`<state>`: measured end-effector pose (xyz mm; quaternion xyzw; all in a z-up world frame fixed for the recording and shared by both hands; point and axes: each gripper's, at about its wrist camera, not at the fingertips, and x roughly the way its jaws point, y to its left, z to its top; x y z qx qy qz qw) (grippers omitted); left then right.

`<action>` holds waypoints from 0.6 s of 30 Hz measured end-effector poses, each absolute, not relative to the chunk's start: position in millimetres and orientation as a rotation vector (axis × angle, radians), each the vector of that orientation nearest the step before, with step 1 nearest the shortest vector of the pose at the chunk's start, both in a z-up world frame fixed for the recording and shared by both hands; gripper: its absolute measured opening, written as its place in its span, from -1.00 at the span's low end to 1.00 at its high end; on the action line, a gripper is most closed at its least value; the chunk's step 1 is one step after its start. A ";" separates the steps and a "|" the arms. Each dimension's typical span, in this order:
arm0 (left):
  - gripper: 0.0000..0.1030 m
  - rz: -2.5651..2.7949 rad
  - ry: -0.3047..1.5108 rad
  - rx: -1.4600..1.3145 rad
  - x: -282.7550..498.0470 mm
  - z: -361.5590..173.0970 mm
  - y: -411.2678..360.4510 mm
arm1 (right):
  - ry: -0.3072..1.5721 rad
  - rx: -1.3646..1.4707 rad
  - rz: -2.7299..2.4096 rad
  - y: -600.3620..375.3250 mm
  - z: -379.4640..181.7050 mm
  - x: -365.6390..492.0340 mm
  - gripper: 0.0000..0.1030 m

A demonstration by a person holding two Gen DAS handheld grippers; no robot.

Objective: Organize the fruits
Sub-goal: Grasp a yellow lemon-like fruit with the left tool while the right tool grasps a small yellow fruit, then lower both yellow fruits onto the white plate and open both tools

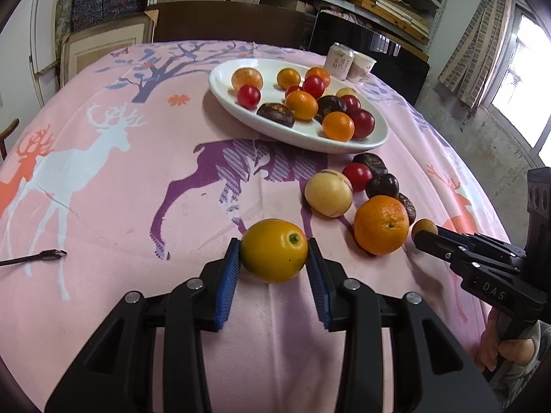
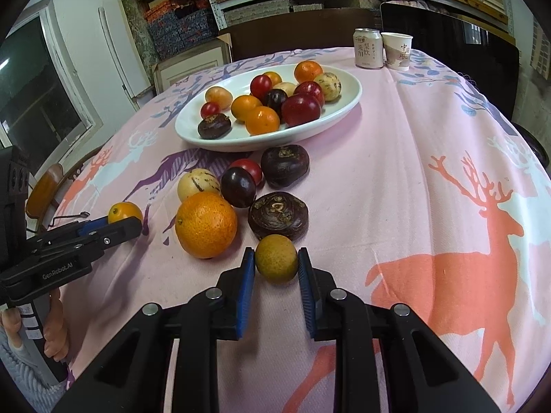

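two small fruits are held at this moment, one in each tool. the left gripper (image 1: 273,258) has its blue ribbed pads pressed on both sides of a smooth yellow-orange round fruit with a green stem spot (image 1: 273,250), low over the pink tablecloth printed with deer (image 1: 120,206). the right gripper (image 2: 276,264) is closed narrow on a small dull brownish-yellow round fruit (image 2: 276,258), which sits on the cloth just in front of a dark brown flat water chestnut (image 2: 278,215). beside it lies a big rough orange mandarin (image 2: 206,224), and behind that a pale cream fruit with dark stripes (image 2: 198,185), a dark purple plum (image 2: 238,187) and a small red tomato (image 2: 248,168), close together. farther back stands a white oval ceramic dish (image 2: 206,141) with many red, orange and dark fruits in it. behind the dish are a pale drink can (image 2: 368,49) and a white paper cup (image 2: 397,51), touching.
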<state>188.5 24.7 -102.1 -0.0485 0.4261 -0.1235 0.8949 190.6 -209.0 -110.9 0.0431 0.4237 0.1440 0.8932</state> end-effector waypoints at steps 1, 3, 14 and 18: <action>-0.27 -0.246 0.867 -0.091 185.8 -99.7 24.0 | 0.875 0.094 0.300 -210.0 -110.4 190.1 -0.51; -0.27 -0.231 0.843 -0.077 181.7 -96.2 23.3 | 0.859 0.110 0.302 -213.2 -108.5 188.3 -0.50; -0.27 -0.206 0.792 -0.055 218.9 -55.5 24.7 | 0.765 0.200 0.322 -233.2 -82.9 195.3 -0.50; -0.27 -0.206 0.763 -0.054 255.0 -34.3 14.4 | 0.712 0.194 0.323 -233.3 -58.0 224.2 -0.50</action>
